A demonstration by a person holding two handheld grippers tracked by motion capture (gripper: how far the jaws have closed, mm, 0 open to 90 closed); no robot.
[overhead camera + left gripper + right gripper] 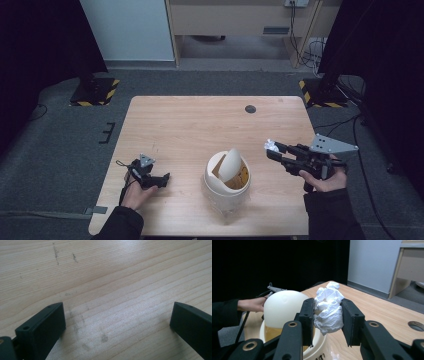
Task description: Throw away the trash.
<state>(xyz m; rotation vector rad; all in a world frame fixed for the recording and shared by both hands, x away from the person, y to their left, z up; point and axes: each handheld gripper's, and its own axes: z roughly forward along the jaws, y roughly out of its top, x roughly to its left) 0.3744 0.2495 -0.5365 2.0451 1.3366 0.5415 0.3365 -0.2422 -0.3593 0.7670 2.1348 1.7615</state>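
Crumpled white paper, a soft, creased wad of tissue-like stuff, sits clenched between the two flat black jaws of the right gripper, its lumpy top bulging above the pads. In the high view that right gripper is held above the table near its right edge, level and pointing toward the middle, with the paper a small white blob at its tip and a grey three-cornered plate on its back. The right hand grips the handle from below, its dark sleeve coming in from the near edge. Just beyond the jaws stands a small cream bin, round and smooth-walled, near the middle of the near edge; its domed swing lid is tilted up on edge, showing a yellowish inside. In the right gripper view the bin's pale, matte lid rises just left of the jaws. The left gripper rests low on the table toward the near left corner, pointing at the bin but well apart from it, the left hand behind it. Its own view shows the left gripper with jaws spread wide, holding nothing, over bare, pale wood grain with faint grey scuffs.
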